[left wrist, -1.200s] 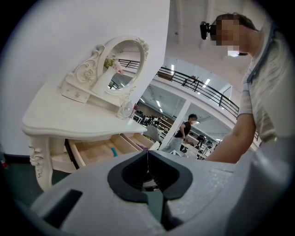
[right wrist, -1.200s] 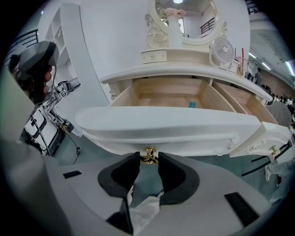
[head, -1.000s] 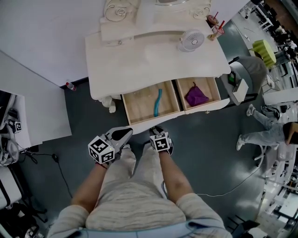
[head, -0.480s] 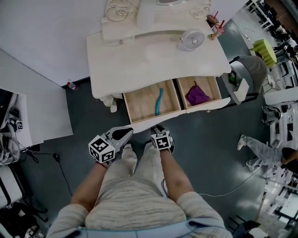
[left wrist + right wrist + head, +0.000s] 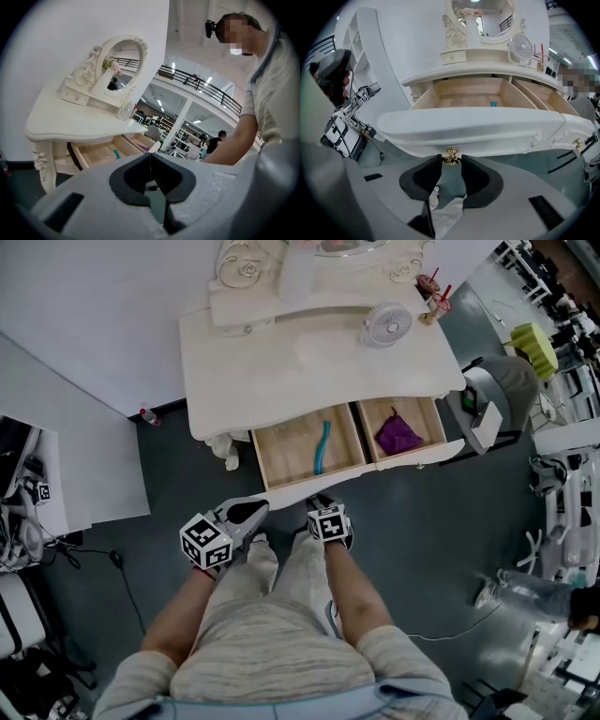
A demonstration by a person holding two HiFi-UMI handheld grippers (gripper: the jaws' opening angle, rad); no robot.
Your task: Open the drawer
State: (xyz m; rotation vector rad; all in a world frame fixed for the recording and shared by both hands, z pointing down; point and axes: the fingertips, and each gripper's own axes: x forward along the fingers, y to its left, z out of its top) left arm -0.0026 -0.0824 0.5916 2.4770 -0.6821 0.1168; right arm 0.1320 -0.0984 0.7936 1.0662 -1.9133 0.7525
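Right ahead of both sets of jaws is a big white dressing table (image 5: 309, 362) with a carved oval mirror (image 5: 480, 16) on top, way up past the right jaws. Under the tabletop the drawer (image 5: 291, 454) is pulled well out toward the right gripper (image 5: 451, 163), so its pale wooden inside is wide open to see. Its curved white front hangs just above and beyond those jaw tips. A second drawer (image 5: 420, 418) sits open too, off to the right of the right jaws.

The left gripper (image 5: 150, 157) hangs back from the table, well apart from it. Its jaw tips are pressed together with nothing between them, and the drawers are up ahead and a bit left of the tips.

A small white fan (image 5: 386, 322) stands on the tabletop, far beyond the right jaws. A purple cloth (image 5: 397, 435) lies bunched in the second drawer. A teal stick-shaped thing (image 5: 322, 446) lies in the first drawer, just past its front as seen from the right jaws.

Smallest bit is the gold knob (image 5: 451, 154) on the drawer front. The right jaws are partly closed with the knob pinched right at their tips, one pad on either side.
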